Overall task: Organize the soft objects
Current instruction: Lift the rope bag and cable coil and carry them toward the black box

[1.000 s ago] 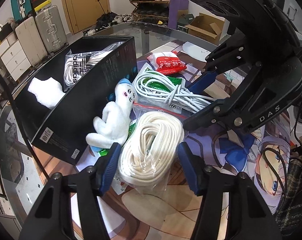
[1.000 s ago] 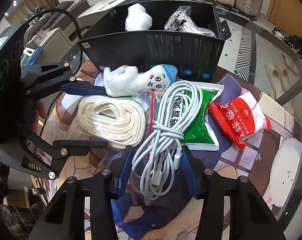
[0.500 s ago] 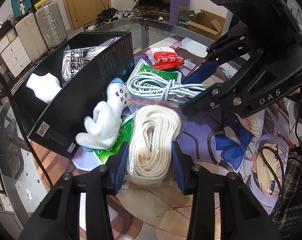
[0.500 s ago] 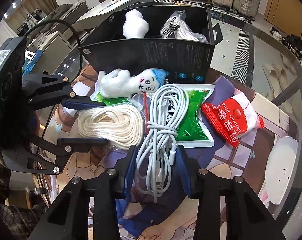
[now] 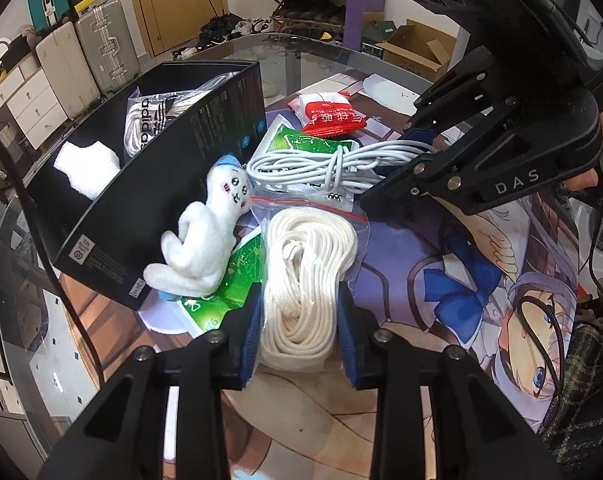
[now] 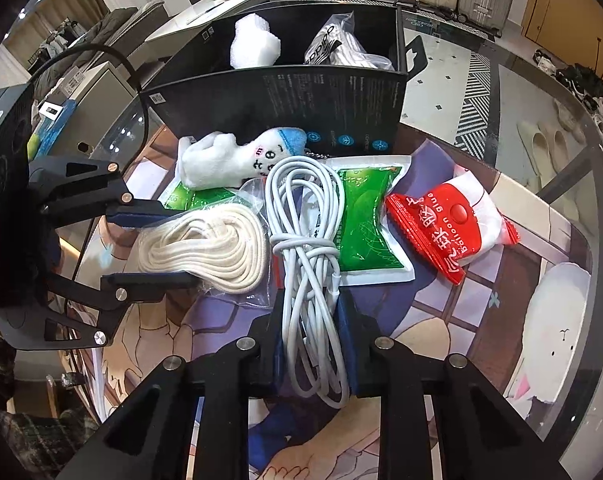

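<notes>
A bagged coil of cream rope [image 5: 301, 280], lying on a printed mat [image 5: 441, 264] beside a white plush toy [image 5: 205, 236], is squeezed between the closing fingers of the left gripper [image 5: 299, 332]. A bundled white cable [image 6: 305, 248] is pinched by the right gripper [image 6: 311, 332], near the black box [image 6: 285, 108].

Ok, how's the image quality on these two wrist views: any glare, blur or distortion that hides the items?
Left wrist view: sharp, strong fisheye bending at the edges, glare on the glass table, the bagged white rope clearly lit. Right wrist view: also sharp, with dark vignetted corners, small light reflections on the glass at left, the white cable readable.
</notes>
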The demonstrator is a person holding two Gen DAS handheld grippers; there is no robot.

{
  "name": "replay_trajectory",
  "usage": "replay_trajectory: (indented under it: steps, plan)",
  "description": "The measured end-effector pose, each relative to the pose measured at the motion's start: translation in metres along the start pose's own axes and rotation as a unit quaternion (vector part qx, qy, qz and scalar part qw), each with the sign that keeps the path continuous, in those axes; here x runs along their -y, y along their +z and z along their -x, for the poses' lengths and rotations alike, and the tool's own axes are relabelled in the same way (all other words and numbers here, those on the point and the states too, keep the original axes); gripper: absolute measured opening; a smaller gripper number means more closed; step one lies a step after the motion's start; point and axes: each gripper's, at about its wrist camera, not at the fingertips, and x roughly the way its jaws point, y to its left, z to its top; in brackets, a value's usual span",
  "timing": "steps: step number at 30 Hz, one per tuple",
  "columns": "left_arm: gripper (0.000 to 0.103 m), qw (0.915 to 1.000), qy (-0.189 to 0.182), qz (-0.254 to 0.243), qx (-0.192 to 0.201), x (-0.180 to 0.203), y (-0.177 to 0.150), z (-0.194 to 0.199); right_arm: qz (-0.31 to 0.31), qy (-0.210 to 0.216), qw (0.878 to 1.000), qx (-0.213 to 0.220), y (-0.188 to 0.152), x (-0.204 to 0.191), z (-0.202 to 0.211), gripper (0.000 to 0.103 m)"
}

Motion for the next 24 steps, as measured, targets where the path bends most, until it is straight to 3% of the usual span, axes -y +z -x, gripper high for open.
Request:
replay_trajectory:
  steps: [13,24]
  plan:
    - [0.031,0.9987,0.008,0.039,0.03,-0.01,-0.004,0.03,-0.006,0.012,0.999,0.031,-0.005,0.007,0.032,0.023]
    - [0.031,0.9959,0.042,0.068,0.043,-0.016,0.004,0.053,0.006,0.003,0.999,0.037,-0.002,0.0,0.048,0.022]
